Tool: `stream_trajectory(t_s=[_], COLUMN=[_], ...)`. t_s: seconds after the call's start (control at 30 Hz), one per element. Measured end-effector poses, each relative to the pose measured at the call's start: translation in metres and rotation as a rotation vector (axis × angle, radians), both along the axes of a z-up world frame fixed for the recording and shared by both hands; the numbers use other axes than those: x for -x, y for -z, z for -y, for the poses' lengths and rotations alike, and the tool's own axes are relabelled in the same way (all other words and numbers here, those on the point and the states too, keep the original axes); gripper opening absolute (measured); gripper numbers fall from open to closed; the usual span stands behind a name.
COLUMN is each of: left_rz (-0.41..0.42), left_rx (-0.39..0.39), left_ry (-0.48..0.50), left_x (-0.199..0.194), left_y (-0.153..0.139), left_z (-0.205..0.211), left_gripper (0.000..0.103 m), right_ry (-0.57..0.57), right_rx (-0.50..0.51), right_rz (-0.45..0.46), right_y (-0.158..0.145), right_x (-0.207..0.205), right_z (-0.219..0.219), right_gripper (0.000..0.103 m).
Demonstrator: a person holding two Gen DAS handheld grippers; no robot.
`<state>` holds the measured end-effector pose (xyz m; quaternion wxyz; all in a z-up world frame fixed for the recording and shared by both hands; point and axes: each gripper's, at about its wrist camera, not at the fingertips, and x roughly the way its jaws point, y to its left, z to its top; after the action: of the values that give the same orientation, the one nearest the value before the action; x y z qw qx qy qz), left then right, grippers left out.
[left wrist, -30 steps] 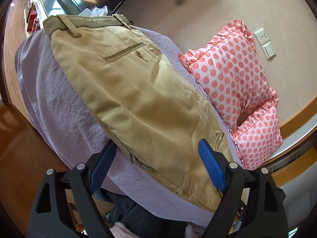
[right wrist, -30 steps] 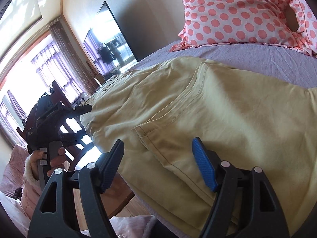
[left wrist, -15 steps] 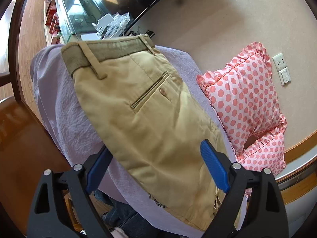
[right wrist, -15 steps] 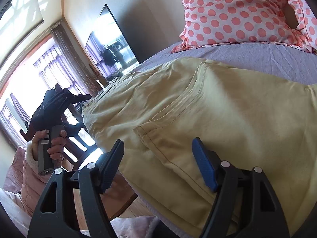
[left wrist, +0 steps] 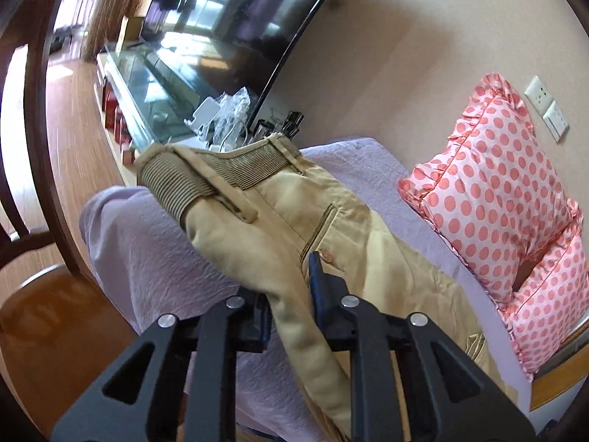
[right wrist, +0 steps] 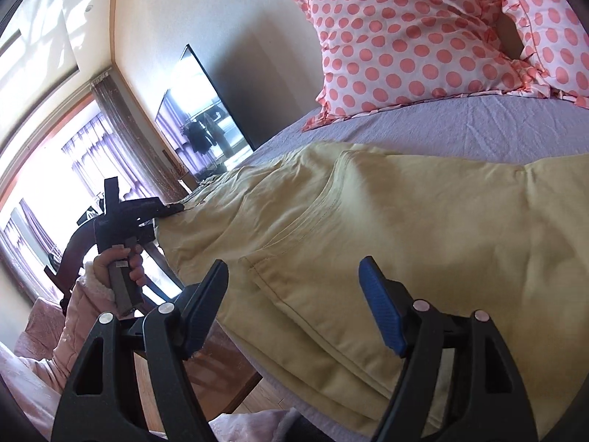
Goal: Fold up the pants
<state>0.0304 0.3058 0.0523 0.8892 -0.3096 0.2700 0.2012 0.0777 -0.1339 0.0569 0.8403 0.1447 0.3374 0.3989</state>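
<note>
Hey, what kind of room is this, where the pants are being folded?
Probably a home bedroom or living room: polka-dot pillows on a lavender bedsheet, a big television on the wall, and curtained windows.

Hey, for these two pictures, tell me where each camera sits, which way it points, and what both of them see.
Left wrist: sits on the left claw, looking along the pants toward the waistband, TV and wall; the claw is shut on the pants' edge.
Right wrist: sits on the right claw, open above the pants, looking across the bed toward the window; the person's left hand shows, holding the left claw.
Shared: pants, bed, TV, pillow.
</note>
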Motion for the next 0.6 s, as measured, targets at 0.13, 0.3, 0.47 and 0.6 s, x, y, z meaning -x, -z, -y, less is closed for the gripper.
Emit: stream_trajectory(t_s=[0.13, 0.3, 0.47, 0.6], left_rz=[0.070, 0.173, 0.260, 0.171], left_rx=[-0.155, -0.327, -0.352, -0.385], left_ry=[0.094, 0.410, 0.881, 1.144], left_x=[-0.010, -0.032, -0.040, -0.043], left_y=[-0.040, -0.092, -0.101, -0.053], left_z=[0.039, 0.154, 0.298, 0.388], left_gripper=[0.009, 0.010, 0.012, 0.011], right_ry=[0.113, 0.296, 0.494, 0.616], right_rx=[-0.014, -0.047, -0.105, -0.151], right_rz=[0.021, 0.022, 0.001, -0.033], right_y=[-0.005, -0.005, -0.004, 0.003], right_x=[-0.002, -0.004, 0.004, 0.012], right_z=[0.042, 0.102, 0.167, 0.210], right_gripper=[0.077, 0.077, 0.079, 0.080])
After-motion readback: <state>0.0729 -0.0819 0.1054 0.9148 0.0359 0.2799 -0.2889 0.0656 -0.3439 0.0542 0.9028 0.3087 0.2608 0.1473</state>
